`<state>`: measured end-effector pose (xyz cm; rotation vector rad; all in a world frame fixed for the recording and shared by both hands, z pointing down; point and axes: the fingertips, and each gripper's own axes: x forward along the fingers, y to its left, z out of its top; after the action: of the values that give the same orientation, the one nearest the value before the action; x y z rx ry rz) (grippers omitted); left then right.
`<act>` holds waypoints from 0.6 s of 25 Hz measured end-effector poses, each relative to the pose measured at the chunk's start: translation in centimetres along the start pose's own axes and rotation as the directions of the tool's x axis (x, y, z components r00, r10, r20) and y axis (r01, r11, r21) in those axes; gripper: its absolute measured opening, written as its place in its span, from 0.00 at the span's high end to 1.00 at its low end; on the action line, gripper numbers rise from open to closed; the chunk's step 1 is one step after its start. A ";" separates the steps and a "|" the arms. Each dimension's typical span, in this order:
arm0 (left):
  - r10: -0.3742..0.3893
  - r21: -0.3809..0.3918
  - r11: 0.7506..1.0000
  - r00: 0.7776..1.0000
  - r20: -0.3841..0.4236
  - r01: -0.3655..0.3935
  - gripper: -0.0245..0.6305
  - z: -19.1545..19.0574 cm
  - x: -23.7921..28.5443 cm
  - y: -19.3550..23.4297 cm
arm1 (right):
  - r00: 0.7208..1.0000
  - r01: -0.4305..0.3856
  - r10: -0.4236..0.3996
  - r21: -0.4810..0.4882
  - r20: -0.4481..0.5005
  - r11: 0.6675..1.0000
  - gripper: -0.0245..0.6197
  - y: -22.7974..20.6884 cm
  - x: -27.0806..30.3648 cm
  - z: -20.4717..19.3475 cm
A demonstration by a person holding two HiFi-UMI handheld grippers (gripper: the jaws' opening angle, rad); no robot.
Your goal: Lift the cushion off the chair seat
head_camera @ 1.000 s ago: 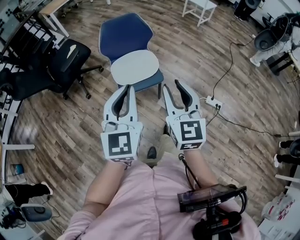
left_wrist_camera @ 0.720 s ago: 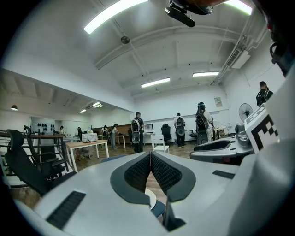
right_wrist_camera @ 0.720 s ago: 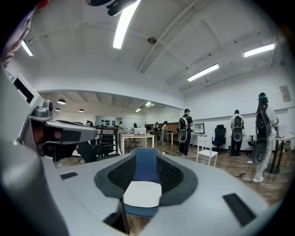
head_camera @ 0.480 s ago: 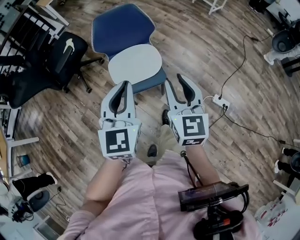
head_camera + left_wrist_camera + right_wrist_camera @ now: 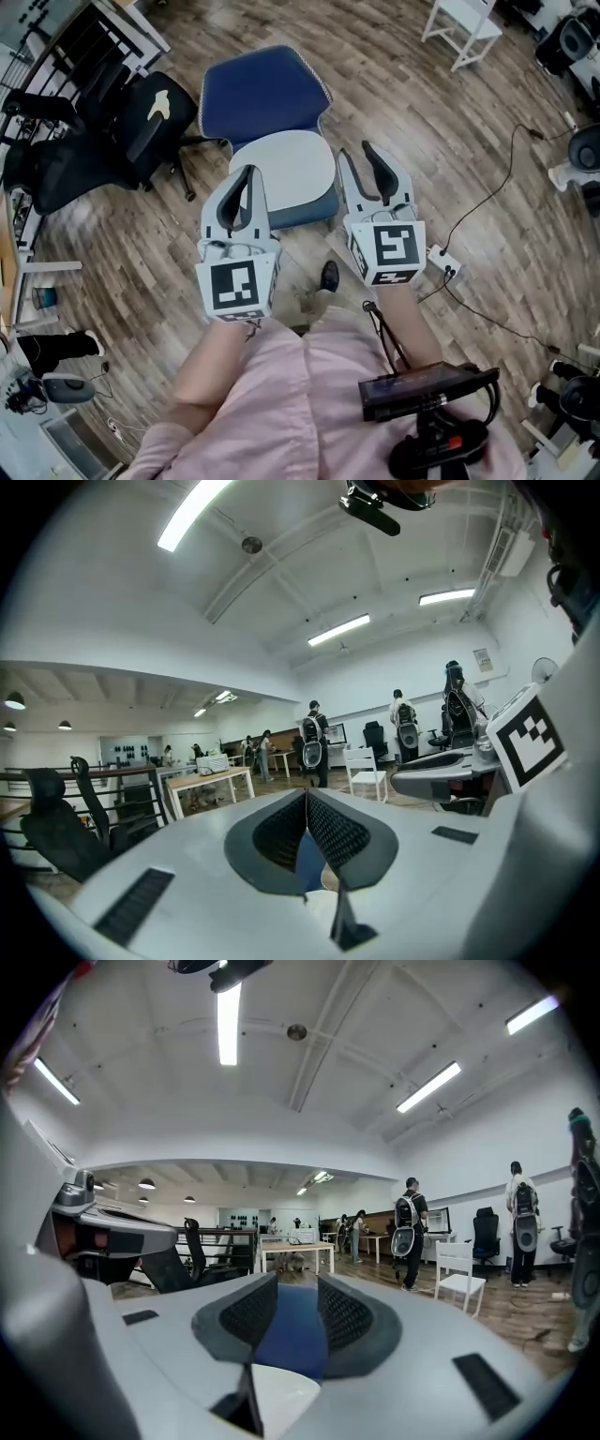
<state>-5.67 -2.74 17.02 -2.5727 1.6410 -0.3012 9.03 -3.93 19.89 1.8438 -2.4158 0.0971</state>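
Observation:
A pale grey oval cushion (image 5: 291,169) lies on the seat of a blue chair (image 5: 262,94) in the head view. My left gripper (image 5: 246,175) hovers at the cushion's near left edge, its jaws closed together with nothing held. My right gripper (image 5: 355,152) is at the cushion's right edge, jaws apart and empty. In the right gripper view the blue chair (image 5: 292,1330) and a white bit of cushion (image 5: 279,1399) show through the open gripper (image 5: 297,1288). In the left gripper view the pads of the gripper (image 5: 306,799) meet at the tips.
A black office chair (image 5: 122,136) stands left of the blue chair. A white stool (image 5: 461,28) is at the back right. A power strip (image 5: 441,263) with a cable lies on the wooden floor to the right. My shoe (image 5: 329,275) is below the chair's front.
Both grippers have come closer to the chair and now reach the cushion's edges. The right gripper went from in front of the seat to its right side. Jaw states are unchanged.

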 end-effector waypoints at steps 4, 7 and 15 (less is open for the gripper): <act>0.052 -0.004 0.999 0.999 0.011 -0.052 0.94 0.6 1.4 1.0 | 1.000 -0.024 0.024 -0.010 0.015 1.000 0.75 -1.2 2.0 0.8; 0.076 -0.011 0.997 0.997 0.015 -0.075 0.94 0.9 2.1 1.6 | 0.999 -0.034 0.034 -0.014 0.017 0.999 0.76 -1.8 3.1 1.1; 0.101 -0.036 0.994 0.995 -0.013 -0.102 0.94 -0.4 4.9 3.0 | 0.998 -0.056 0.055 -0.010 -0.028 0.998 0.75 -2.4 5.8 -0.6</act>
<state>-6.42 -8.38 17.53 -2.5070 1.7902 -0.2819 9.85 -10.02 21.14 1.7591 -2.4441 0.1132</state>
